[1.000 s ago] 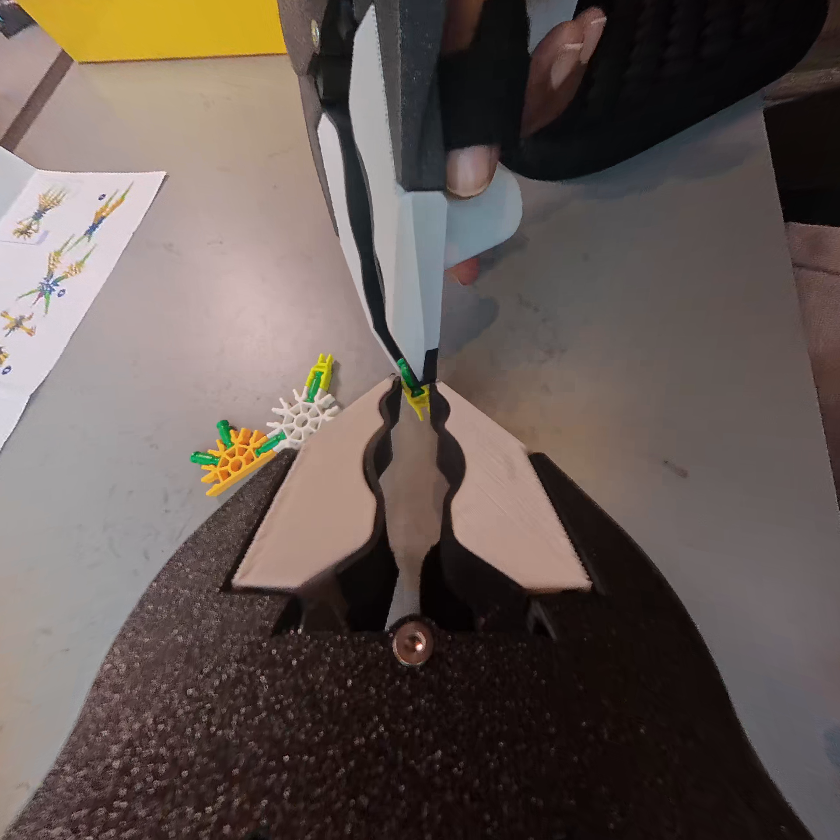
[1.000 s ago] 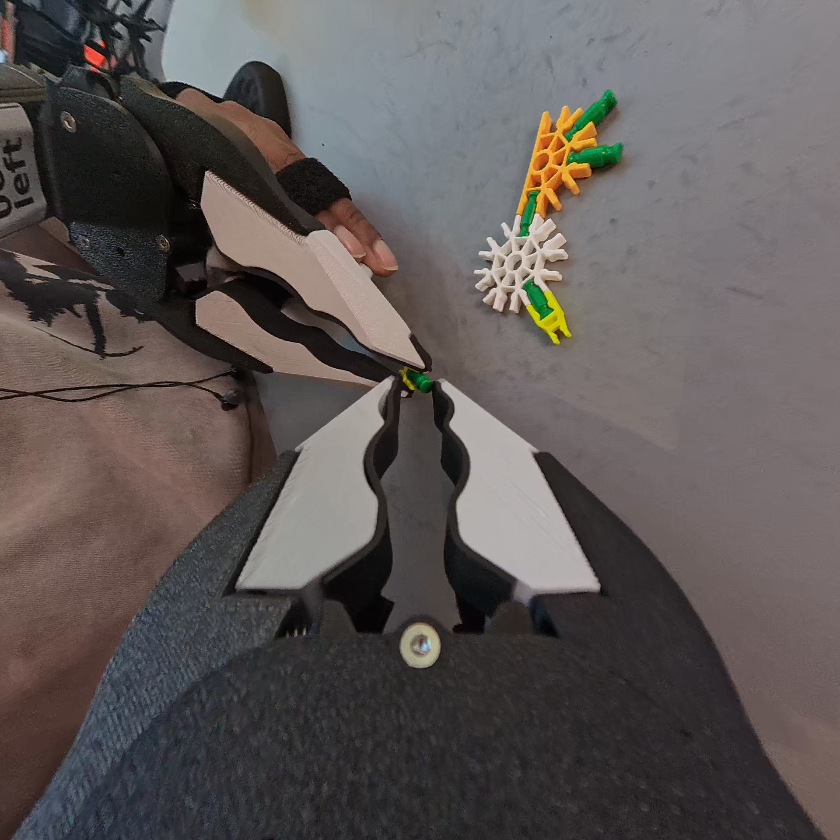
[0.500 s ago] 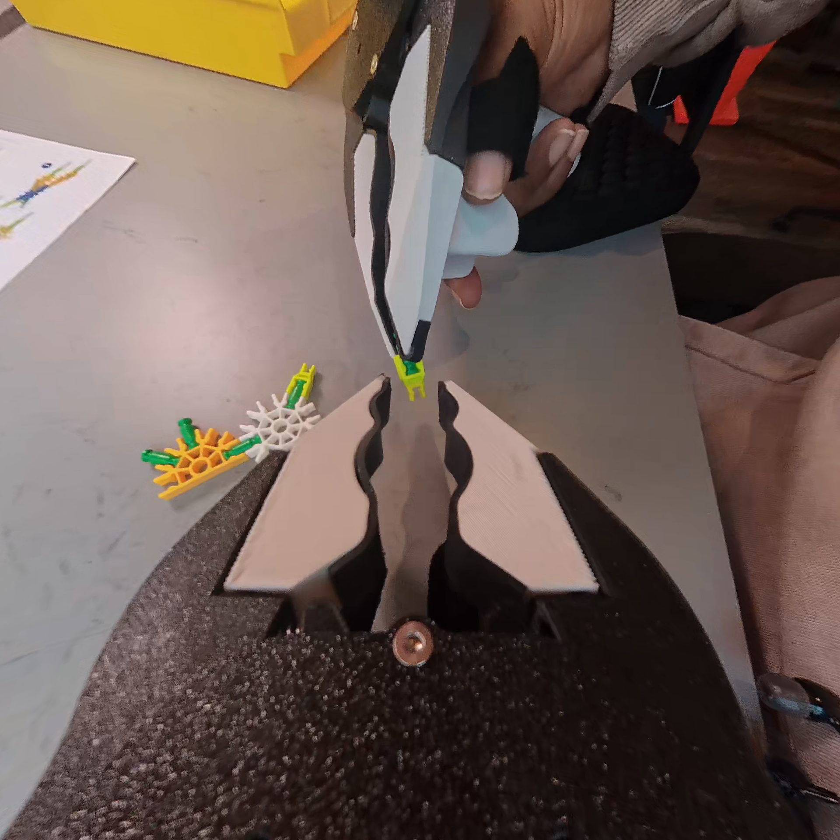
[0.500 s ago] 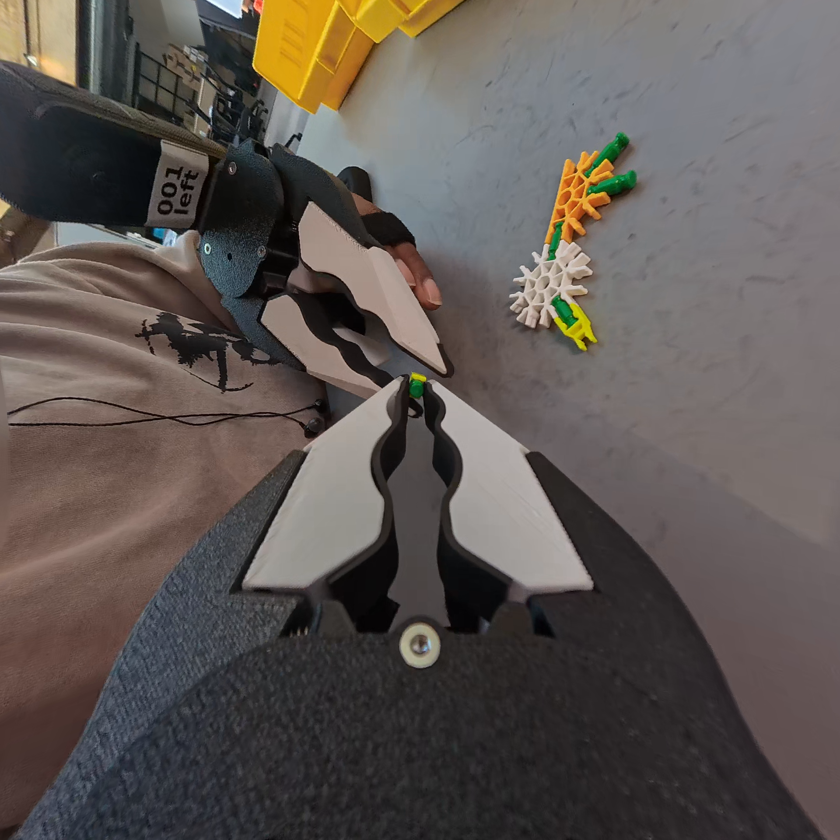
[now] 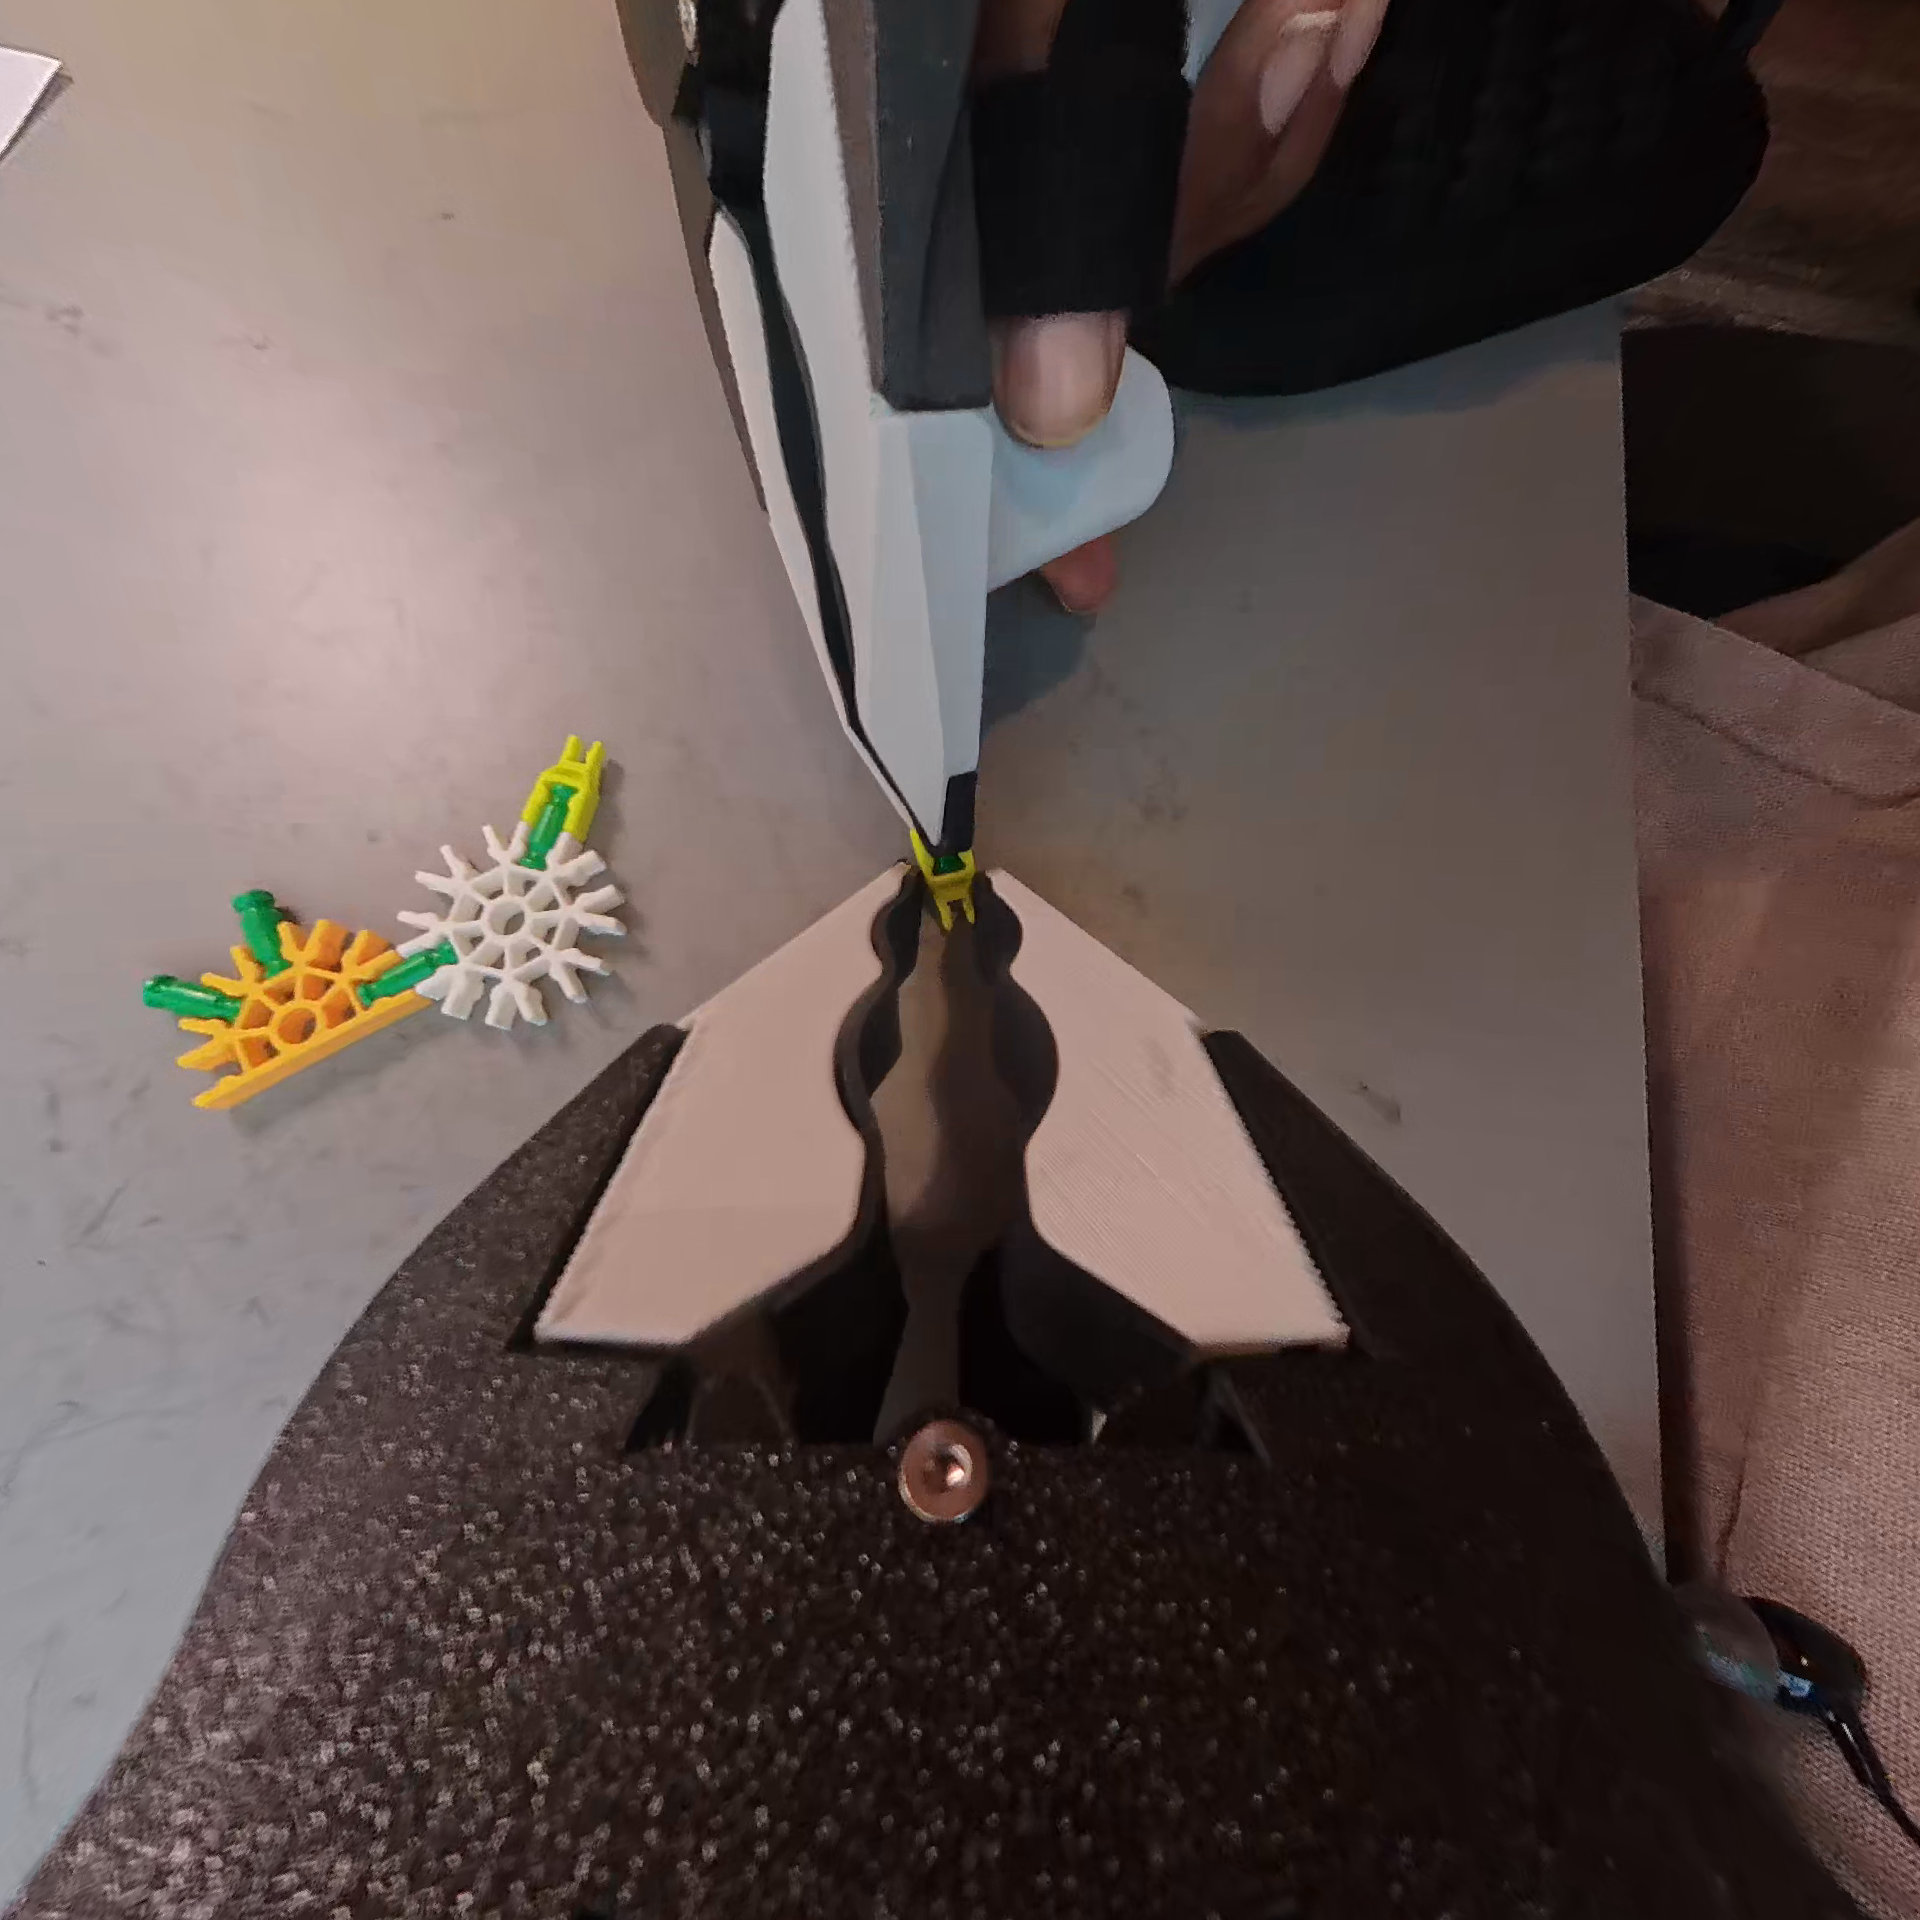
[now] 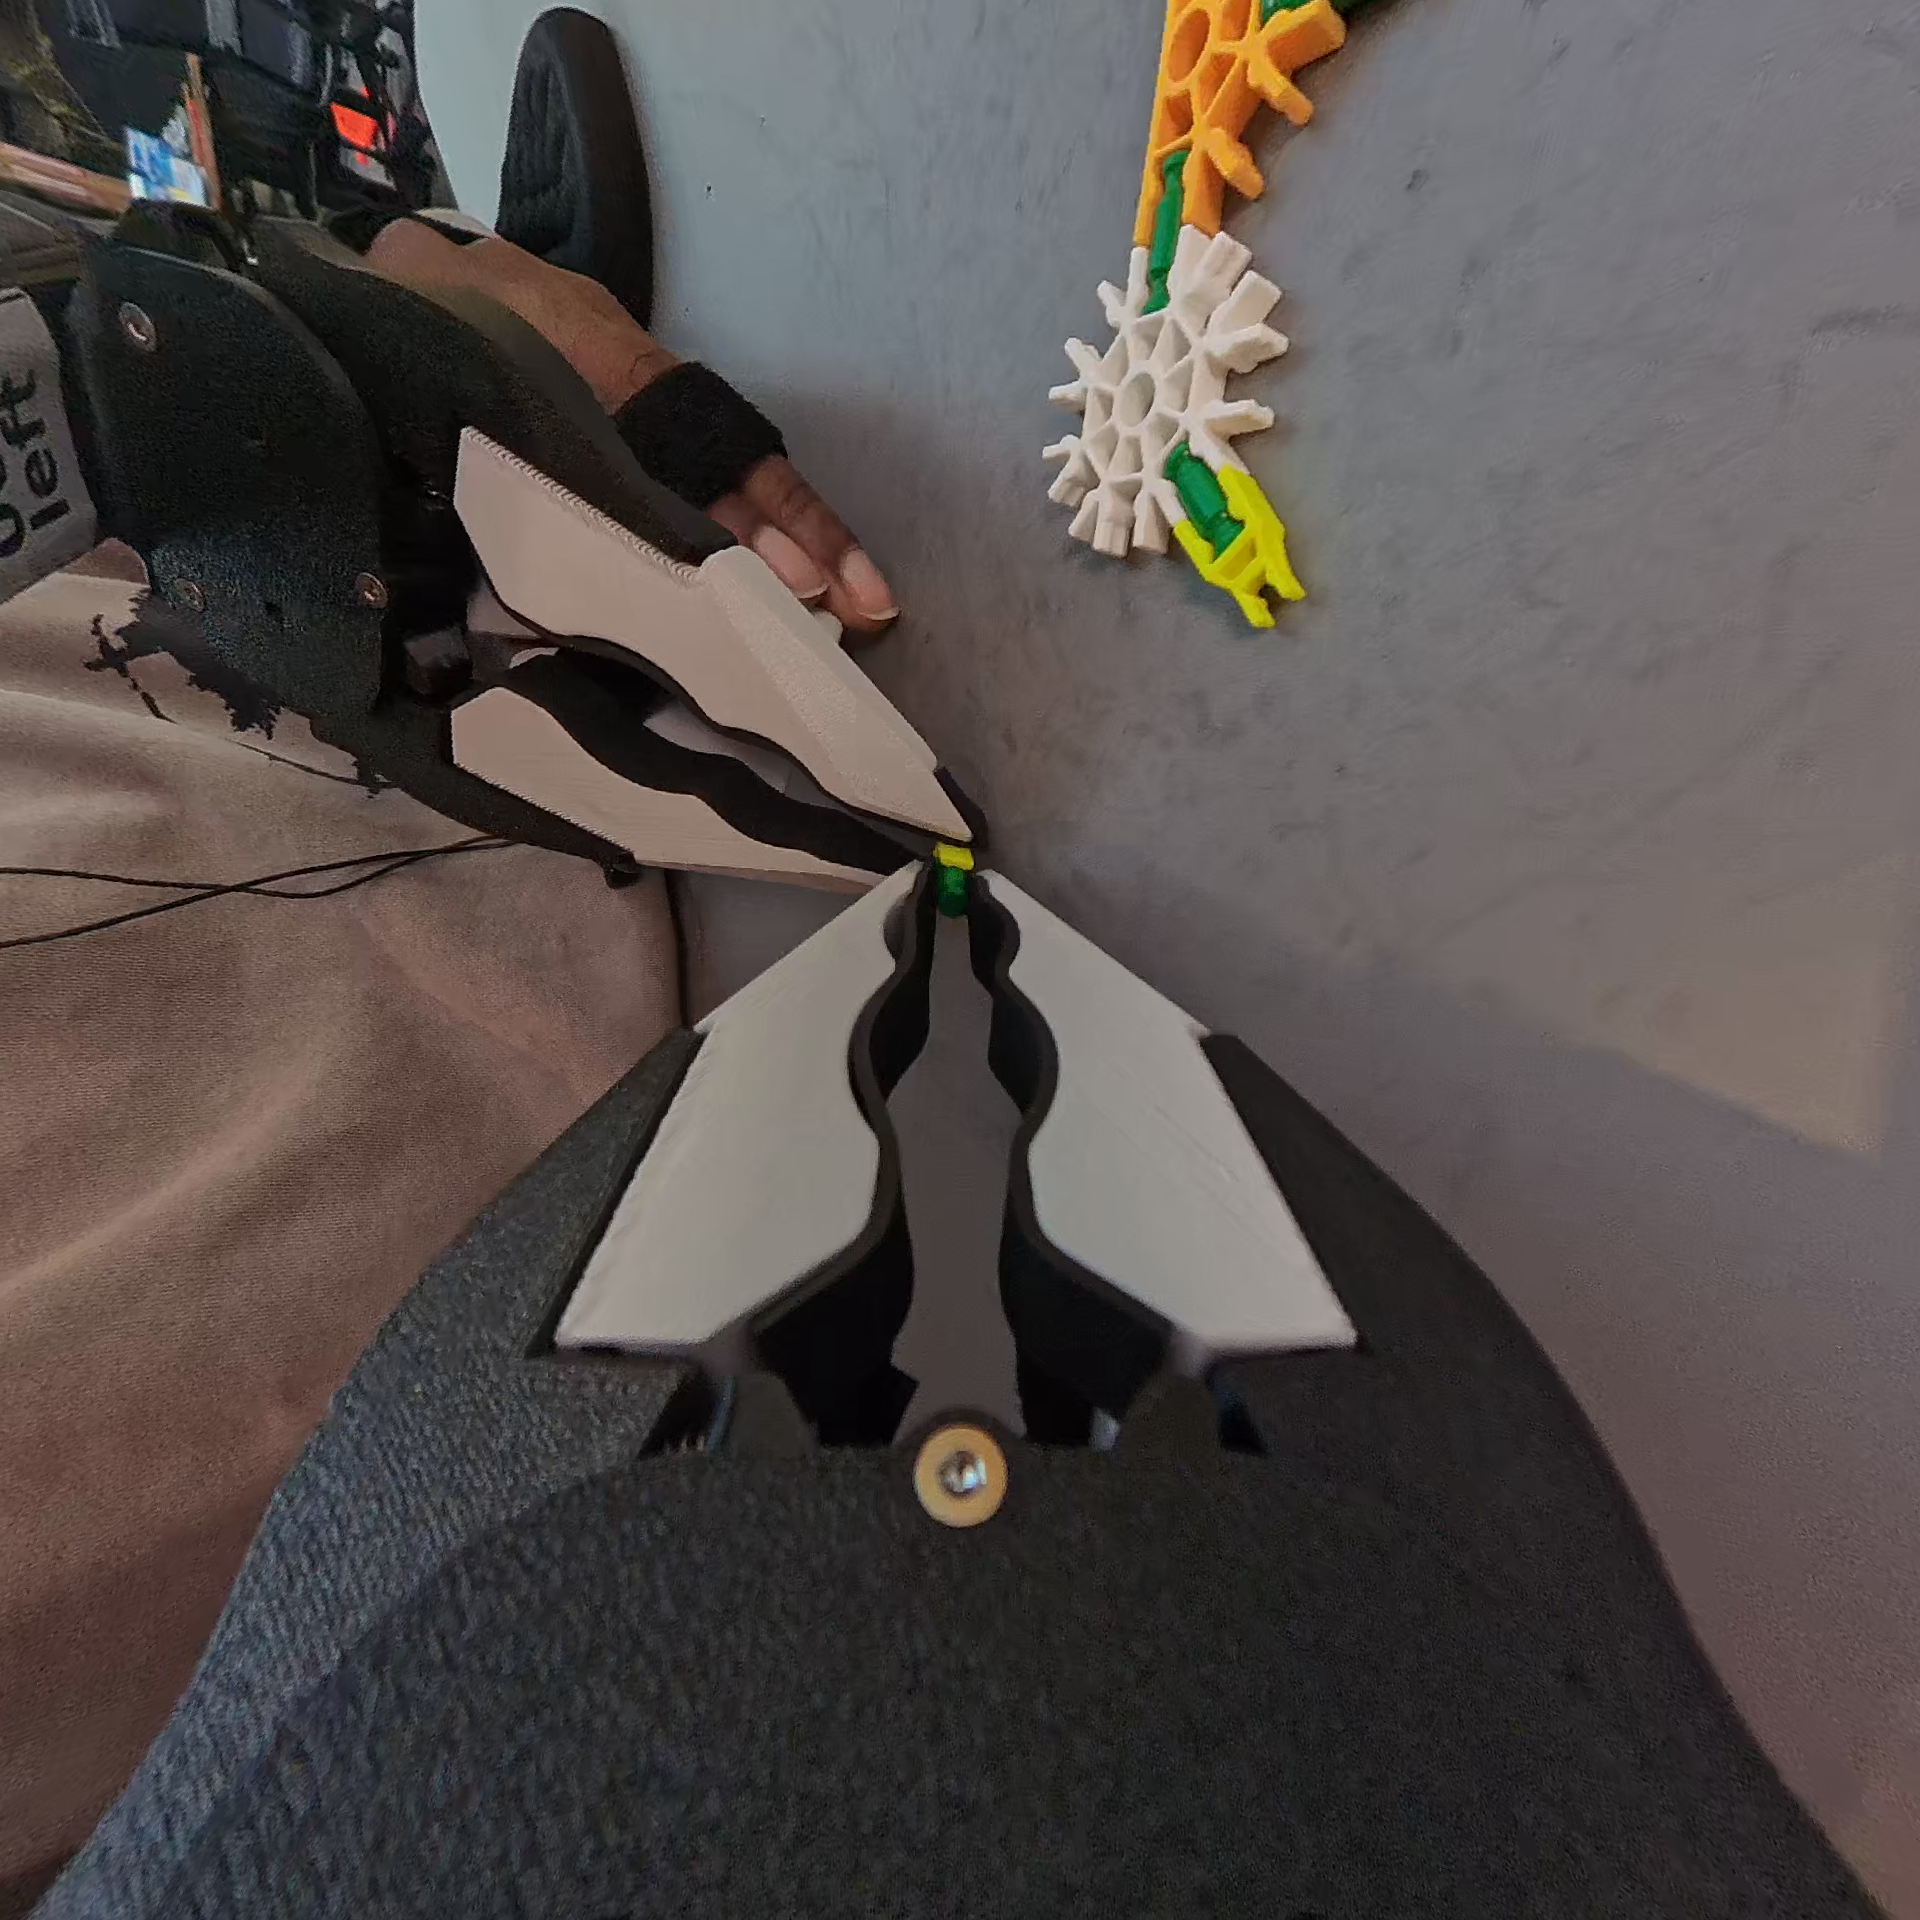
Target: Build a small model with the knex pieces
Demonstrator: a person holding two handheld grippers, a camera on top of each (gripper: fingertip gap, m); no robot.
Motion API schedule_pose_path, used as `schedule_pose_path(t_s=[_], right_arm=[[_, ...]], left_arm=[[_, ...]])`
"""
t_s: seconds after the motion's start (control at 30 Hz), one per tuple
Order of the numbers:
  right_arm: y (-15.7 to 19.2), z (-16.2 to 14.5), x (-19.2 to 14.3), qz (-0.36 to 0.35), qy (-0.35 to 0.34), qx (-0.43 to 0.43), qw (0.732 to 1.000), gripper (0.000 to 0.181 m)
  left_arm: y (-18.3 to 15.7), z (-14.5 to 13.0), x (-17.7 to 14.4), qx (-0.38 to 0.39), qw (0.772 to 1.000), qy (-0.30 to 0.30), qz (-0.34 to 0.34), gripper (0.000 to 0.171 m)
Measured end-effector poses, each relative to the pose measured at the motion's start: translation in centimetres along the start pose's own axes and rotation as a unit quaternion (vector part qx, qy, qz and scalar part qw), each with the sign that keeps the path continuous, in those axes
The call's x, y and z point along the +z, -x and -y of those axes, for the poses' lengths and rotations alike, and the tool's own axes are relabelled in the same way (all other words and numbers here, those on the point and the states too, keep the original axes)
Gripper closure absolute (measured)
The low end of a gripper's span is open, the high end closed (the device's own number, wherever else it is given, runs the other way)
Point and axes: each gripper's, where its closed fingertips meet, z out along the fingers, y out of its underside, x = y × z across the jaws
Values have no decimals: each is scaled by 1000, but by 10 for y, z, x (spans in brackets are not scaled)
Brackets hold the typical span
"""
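Grippers are meeting tip to tip above the grey table, close to its near edge, beside the person's beige clothing. The left gripper is pinching the yellow-green clip between its narrowed fingertips, the two pale fingers drawn nearly together with only the small part between them. The right gripper is coming in from the opposite side, its fingers pressed onto the short green rod that is sitting in the clip's socket; in the left wrist view its white blades are pointing straight down at the clip, and a hand in a black fingerless glove is wrapping its handle. In the right wrist view the yellow-green end is showing just past the rod, touching the left tool's tips.

Lying flat on the table, well apart from both tools and towards the left side, is a small assembly: a white snowflake-shaped connector joined by a green rod to an orange fan-shaped connector, with another yellow-green clip on a rod at the white piece's far side.
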Motion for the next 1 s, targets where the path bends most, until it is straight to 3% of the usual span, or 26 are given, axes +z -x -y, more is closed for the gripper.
schedule_pose_path(t_s=[0.23,0.53,1.0], right_arm=[[-4,-1,0,-61,68,-14,996,176],[-5,-1,1,-152,98,-48,982,176],[-7,1,0,-353,117,-173,912,178]], left_arm=[[1,-1,2,11,1000,3,9,162],[2,-1,3,37,999,7,28,162],[3,0,4,41,998,11,53,163]])
